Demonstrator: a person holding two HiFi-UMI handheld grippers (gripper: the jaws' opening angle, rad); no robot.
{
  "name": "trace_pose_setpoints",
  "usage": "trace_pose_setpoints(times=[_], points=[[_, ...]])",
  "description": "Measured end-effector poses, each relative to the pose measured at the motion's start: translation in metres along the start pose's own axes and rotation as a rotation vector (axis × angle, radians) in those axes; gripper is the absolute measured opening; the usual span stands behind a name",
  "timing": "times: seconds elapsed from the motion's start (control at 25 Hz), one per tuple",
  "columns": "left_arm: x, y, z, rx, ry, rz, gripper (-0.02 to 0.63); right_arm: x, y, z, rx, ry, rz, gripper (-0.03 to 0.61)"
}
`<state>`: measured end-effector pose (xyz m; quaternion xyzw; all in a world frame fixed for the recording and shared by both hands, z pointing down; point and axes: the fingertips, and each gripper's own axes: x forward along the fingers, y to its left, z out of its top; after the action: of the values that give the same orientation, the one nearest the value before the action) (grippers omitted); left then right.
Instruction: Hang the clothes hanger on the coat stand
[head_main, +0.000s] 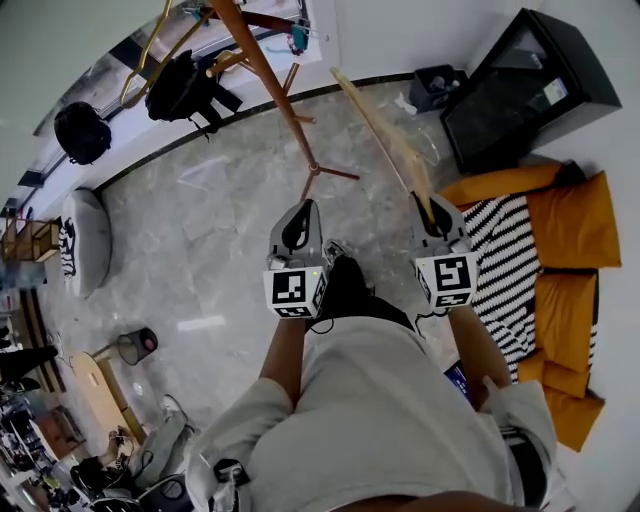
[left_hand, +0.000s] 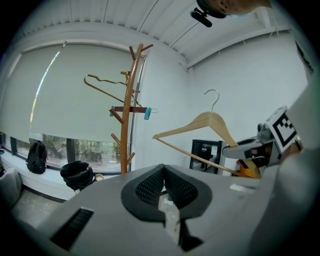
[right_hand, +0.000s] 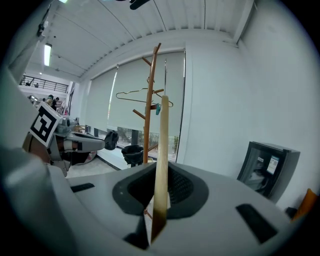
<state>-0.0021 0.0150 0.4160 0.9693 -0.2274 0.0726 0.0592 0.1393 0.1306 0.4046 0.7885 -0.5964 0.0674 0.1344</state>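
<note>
Marble floor (head_main: 220, 230); wooden hanger (right_hand: 161, 145) clamped between right gripper (head_main: 430, 212) fingers; left gripper (left_hand: 163, 181) fingers closed, empty.

Coat stand (head_main: 258, 70) top past the head view's upper edge, foot behind the left tool (left_hand: 164, 186) in its own view

Nothing legible appeared anywhere. The marker cubes on the left gripper (head_main: 303, 212) and right gripper (head_main: 430, 205) carried only black-and-white square patterns. The label (head_main: 556, 92) on the black cabinet (head_main: 500, 115) was too small to read.
</note>
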Motion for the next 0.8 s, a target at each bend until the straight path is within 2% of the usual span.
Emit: trace_pose_setpoints(times=[0.44,0.6,0.8], points=[[0.078,0.059,0.011,-0.027,0.006,-0.001,0.009,0.095,-0.015,0.019,-0.06,0.058,0.037,0.026],[0.093,0.068,0.011,-0.04,0.009,-0.012,0.009,0.118,-0.025,0.011,-0.07,0.102,0.023,0.026],[0.099,0.084,0.008,-0.078,0.007,0.035,0.009,0.144,-0.031,-0.001,-0.098,0.156,0.043,0.026]])
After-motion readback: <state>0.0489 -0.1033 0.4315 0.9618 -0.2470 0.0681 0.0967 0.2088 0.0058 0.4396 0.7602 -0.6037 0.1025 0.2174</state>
